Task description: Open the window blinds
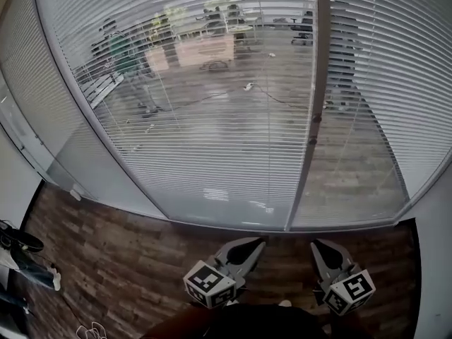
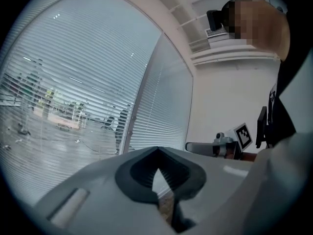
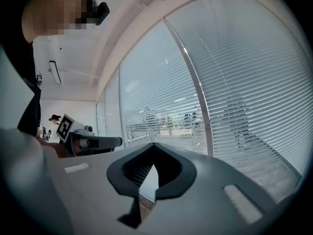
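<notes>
Blinds [image 1: 212, 119] at 12 o'clock get cut off up top. Two grippers counted: left gripper [image 1: 251, 245] and right gripper [image 1: 319, 246], both closed, nothing gripped.

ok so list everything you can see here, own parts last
window blinds: one run over several panes, white-grey slats, lowered, straight ahead
window post: one, grey, upright between two panes, right of centre
floor: one, brown wood planks, below the window
clutter: a few dark items, too small to tell, on the floor at far left
left gripper: one, grey, jaws together, empty, bottom centre
right gripper: one, grey, jaws together, empty, bottom right
</notes>
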`<state>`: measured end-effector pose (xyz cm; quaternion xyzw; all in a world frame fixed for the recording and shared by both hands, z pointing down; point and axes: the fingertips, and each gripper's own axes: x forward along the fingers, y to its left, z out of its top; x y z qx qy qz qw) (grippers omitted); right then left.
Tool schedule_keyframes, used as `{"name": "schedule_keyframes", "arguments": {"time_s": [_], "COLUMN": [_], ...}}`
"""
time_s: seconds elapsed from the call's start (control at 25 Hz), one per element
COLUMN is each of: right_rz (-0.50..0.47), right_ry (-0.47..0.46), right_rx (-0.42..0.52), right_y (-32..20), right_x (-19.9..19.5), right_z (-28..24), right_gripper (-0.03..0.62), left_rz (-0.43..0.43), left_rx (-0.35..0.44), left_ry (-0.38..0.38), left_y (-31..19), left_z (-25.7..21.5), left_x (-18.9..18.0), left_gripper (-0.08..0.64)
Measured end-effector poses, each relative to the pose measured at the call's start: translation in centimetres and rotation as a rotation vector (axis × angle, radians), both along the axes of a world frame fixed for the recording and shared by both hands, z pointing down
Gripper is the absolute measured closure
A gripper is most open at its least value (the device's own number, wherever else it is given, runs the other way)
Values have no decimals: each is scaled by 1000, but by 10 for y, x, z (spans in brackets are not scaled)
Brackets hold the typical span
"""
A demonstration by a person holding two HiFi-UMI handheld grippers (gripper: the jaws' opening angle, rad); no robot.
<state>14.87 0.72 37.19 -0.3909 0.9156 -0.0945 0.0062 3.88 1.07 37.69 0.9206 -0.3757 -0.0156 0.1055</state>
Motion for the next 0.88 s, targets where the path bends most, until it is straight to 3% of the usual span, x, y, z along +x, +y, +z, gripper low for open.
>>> {"name": "schedule_keyframes", "arguments": {"time_s": [0.32, 0.88], "right_rz": [44, 62], "right_ry": [27, 46], "right_rx": [-9, -31], "right_y": [12, 15], "right_x": [-28, -38], "right_z": [3, 17], "right_gripper": [569, 569], "left_rz": [11, 3], "left_rx": [16, -12], "left_ry": [10, 18], "left_y": [5, 7], "left_z": [-7, 0], "left_x": [-31, -45], "left_gripper": [560, 560]}}
